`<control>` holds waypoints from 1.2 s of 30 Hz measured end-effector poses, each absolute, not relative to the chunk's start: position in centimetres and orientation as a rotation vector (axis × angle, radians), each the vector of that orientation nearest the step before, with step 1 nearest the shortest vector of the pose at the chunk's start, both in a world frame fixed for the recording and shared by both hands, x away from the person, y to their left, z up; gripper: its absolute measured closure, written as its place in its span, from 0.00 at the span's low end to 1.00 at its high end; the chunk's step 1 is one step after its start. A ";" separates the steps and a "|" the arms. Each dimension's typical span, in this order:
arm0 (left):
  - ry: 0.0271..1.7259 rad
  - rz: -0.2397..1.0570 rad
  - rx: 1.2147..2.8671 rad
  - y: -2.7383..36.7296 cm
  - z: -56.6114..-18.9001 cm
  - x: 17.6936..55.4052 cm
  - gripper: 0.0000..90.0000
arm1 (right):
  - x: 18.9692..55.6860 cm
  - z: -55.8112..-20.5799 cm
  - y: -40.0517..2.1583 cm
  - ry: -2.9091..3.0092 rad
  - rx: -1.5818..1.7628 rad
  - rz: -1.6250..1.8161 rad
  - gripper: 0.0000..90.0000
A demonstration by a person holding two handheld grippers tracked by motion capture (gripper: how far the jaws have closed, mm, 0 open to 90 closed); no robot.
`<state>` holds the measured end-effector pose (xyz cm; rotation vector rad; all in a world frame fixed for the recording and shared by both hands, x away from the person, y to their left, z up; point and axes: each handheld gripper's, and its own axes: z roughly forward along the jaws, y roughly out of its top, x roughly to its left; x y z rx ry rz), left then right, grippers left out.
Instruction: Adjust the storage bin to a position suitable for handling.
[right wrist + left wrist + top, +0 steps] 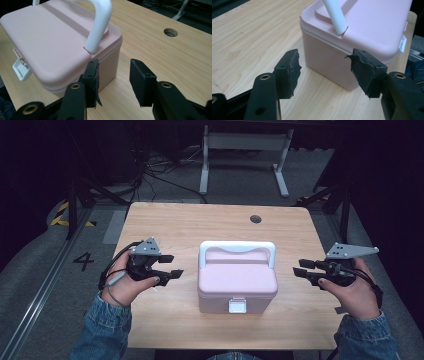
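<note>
One pink box (237,282) sits at the middle of the wooden table (175,225), its white handle (237,246) raised upright and its white latch (237,305) on the near face, seemingly fastened. We hold the left gripper (167,266) just left of the box and the right gripper (302,268) just right of it, both with jaws parted and holding nothing, neither touching the box. We judge the smooth plastic sides the main risk: pinching one corner could make the box twist or skid across the table. Lifting by the handle with the latch poorly caught might let the lid swing open.
</note>
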<state>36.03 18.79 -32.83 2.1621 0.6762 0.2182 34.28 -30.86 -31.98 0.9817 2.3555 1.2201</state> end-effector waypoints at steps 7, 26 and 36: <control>0.632 0.220 2.149 18.2 -31.9 36.3 0.43 | 33.8 -32.0 -30.9 2.357 0.982 1.211 0.66; 0.547 0.258 2.084 13.5 -29.1 39.8 0.39 | 32.3 -32.5 -32.6 2.324 1.056 1.172 0.64; 0.486 0.233 2.138 10.6 -29.5 41.5 0.38 | 31.8 -32.5 -33.1 2.313 1.066 1.168 0.64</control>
